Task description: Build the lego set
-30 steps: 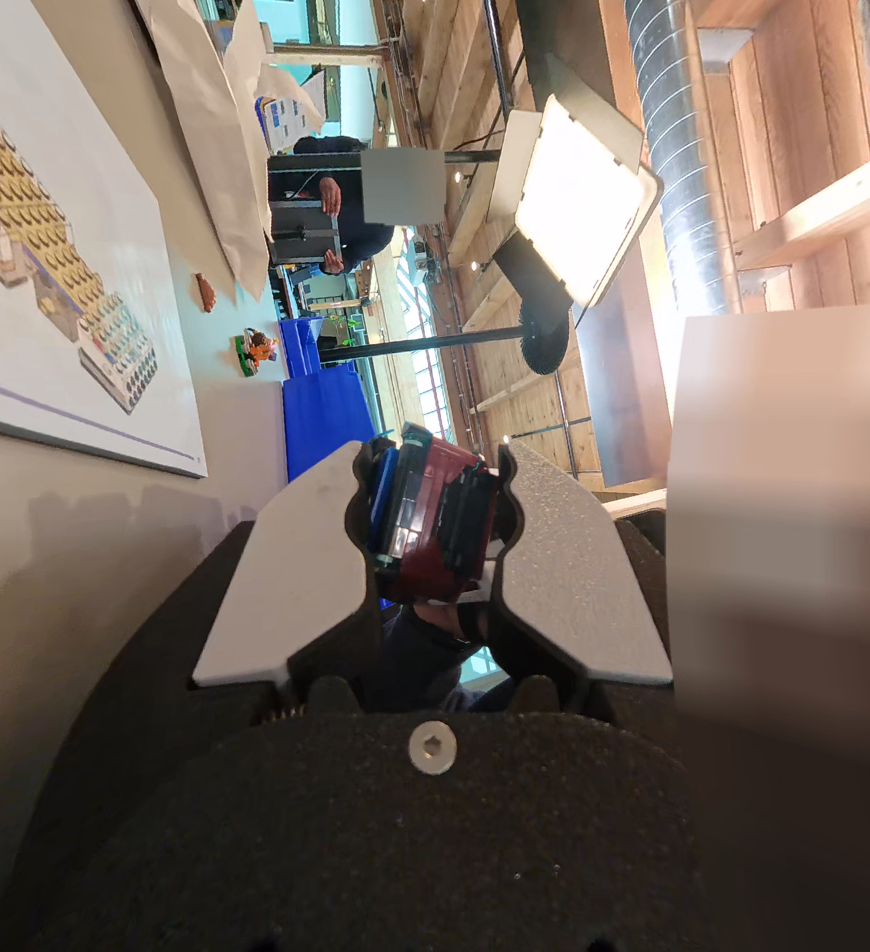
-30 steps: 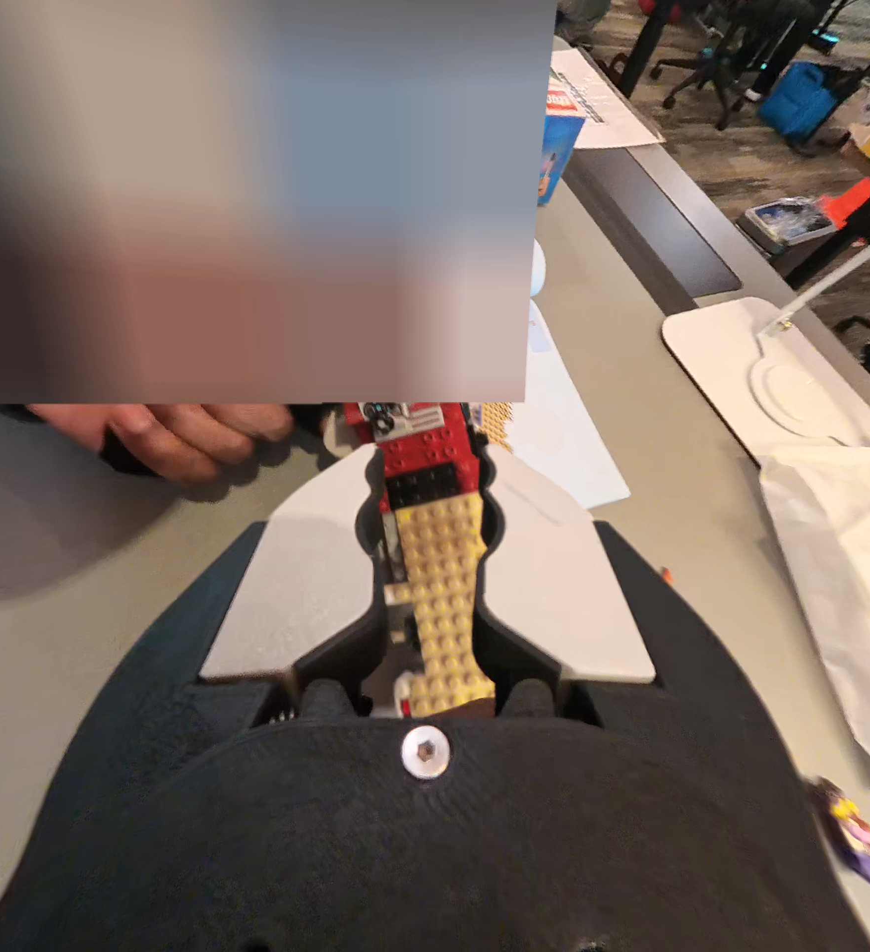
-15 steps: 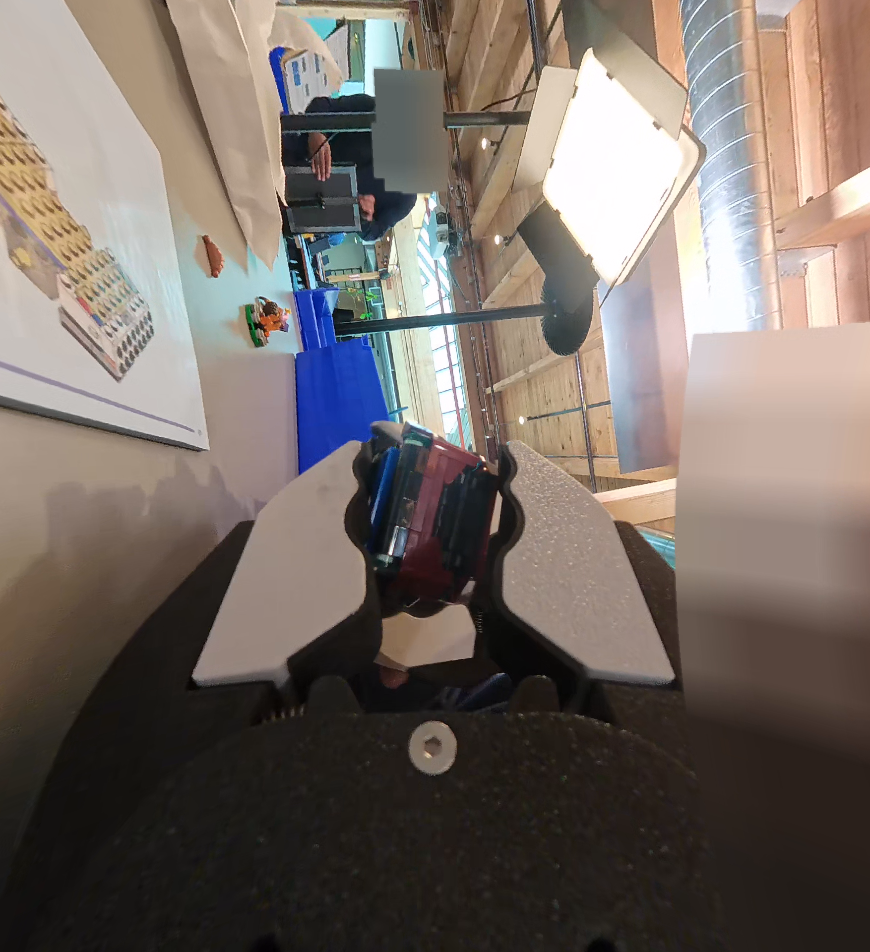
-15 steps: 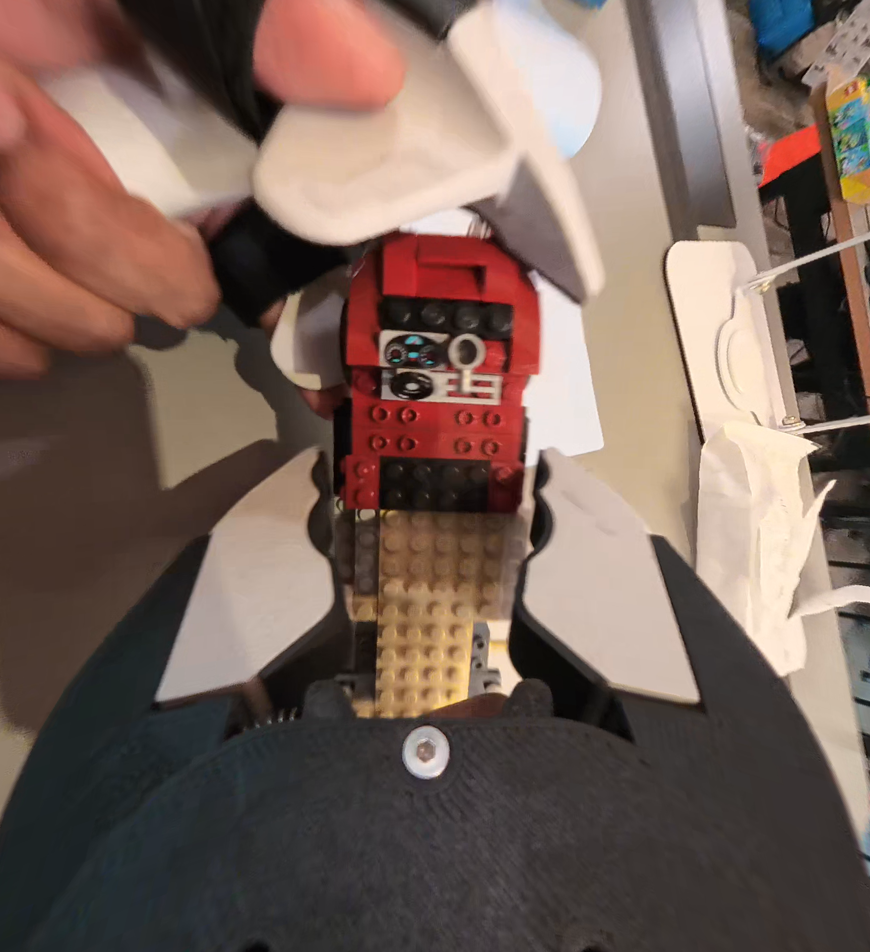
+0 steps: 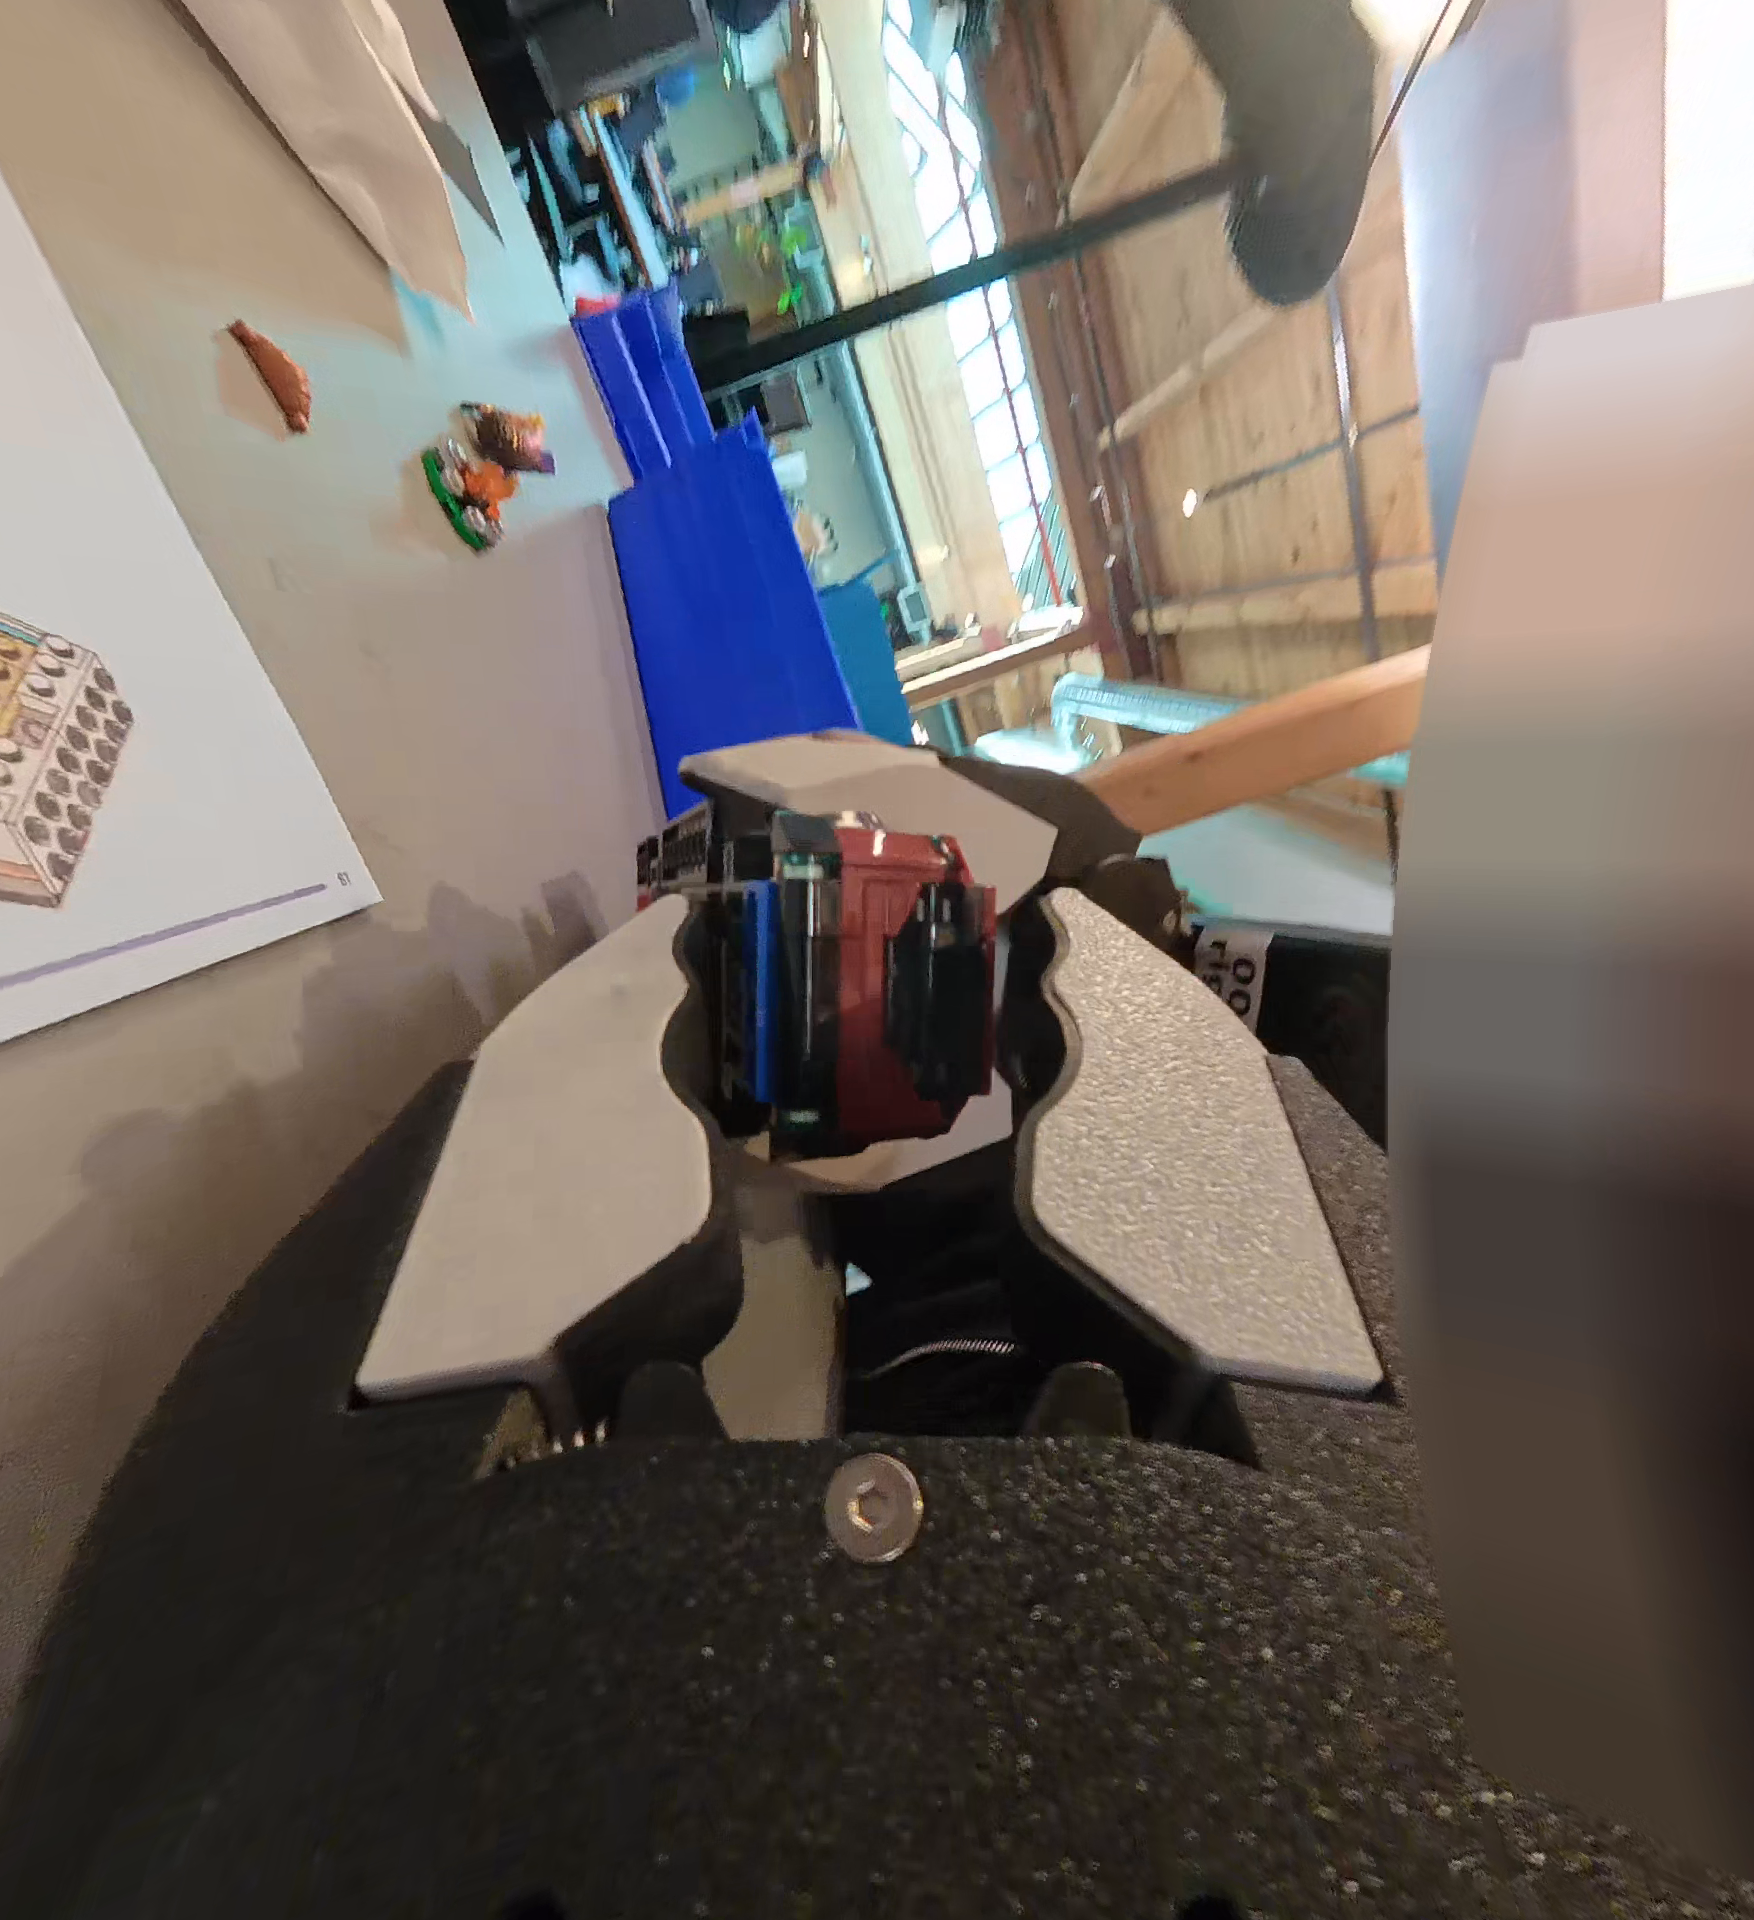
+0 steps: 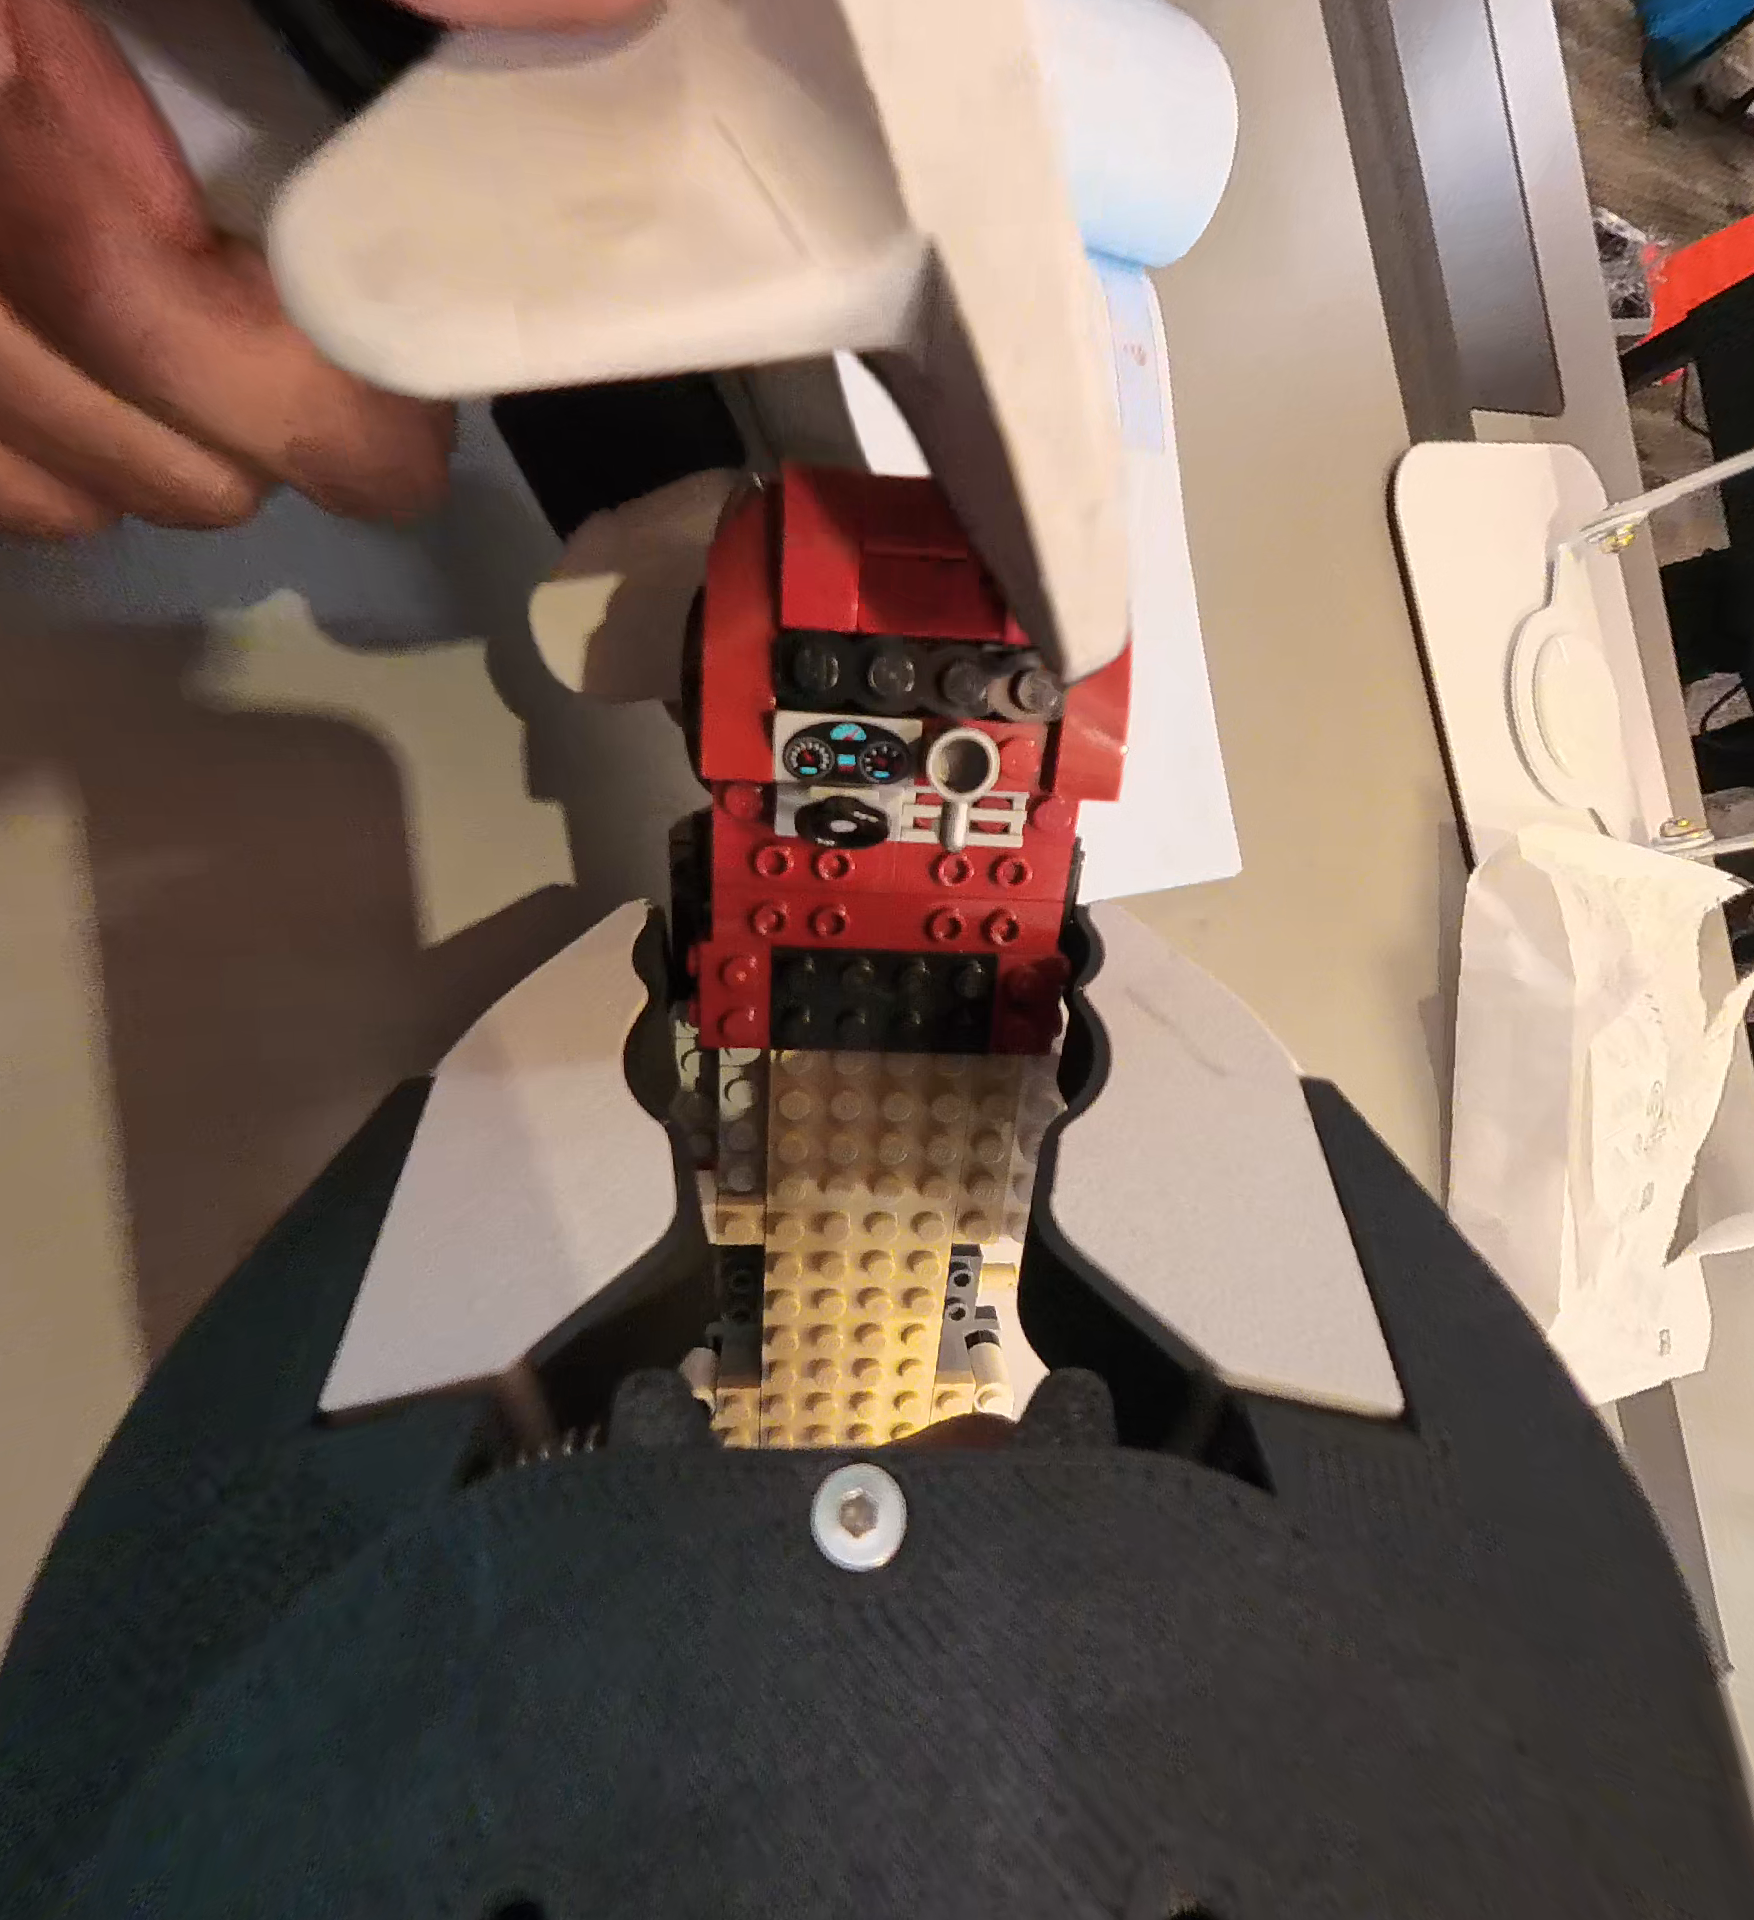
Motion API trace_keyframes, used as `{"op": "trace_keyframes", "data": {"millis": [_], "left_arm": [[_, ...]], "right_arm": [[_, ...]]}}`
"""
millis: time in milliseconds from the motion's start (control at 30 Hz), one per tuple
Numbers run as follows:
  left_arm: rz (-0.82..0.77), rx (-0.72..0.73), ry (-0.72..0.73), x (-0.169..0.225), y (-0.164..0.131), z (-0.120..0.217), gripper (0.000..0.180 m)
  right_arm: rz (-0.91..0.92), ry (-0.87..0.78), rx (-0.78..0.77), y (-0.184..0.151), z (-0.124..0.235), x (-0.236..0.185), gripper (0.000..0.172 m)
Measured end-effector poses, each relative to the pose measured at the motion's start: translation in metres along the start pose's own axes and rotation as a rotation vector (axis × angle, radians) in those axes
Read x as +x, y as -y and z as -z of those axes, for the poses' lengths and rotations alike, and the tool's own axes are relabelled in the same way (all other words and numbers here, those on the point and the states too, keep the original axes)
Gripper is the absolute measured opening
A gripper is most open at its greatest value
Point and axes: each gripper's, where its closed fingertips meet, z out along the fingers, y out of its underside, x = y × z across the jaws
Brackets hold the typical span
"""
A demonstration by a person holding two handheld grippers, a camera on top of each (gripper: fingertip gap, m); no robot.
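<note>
The right gripper has its jaws set wide around a brick-built vehicle, red at the cab and tan along the studded bed. Both pads press on the model's sides where the red and black bricks meet the tan plates, so the model is pinched across its width and held above the grey table.

The left gripper meets the same model at its red front end. Its jaws stand spread: the left pad lies against the blue and black side of the cab, while a narrow dark gap shows between the right pad and the red face. In the right wrist view its two pale fingers straddle the far end of the cab, one over the top and one showing at the left side, with a person's hand behind them.

On the table lie an instruction sheet to the left, a small green and orange piece farther off, and crumpled white paper to the right.
</note>
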Motion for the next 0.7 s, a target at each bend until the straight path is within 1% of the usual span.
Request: {"op": "trace_keyframes", "data": {"millis": [100, 333, 467, 633, 700], "left_arm": [[-0.049, -0.059, 0.025, -0.001, -0.005, 0.0, 0.06], [-0.088, -0.147, 0.001, -0.003, -0.012, 0.003, 0.054], [-0.05, -0.149, -0.039, -0.001, -0.014, 0.002, 0.054], [-0.027, -0.137, -0.05, -0.003, -0.015, 0.003, 0.054], [0.013, -0.127, -0.056, -0.004, -0.014, 0.003, 0.053]], "right_arm": [[0.0, -0.002, -0.001, -0.001, 0.0, 0.001, 0.072], [0.013, 0.034, 0.011, 0.001, 0.001, -0.004, 0.072], [0.021, 0.052, 0.015, 0.002, 0.001, -0.007, 0.072], [0.023, 0.067, 0.015, 0.001, 0.0, -0.008, 0.072], [0.01, 0.075, 0.019, 0.001, 0.0, -0.009, 0.072]]}}
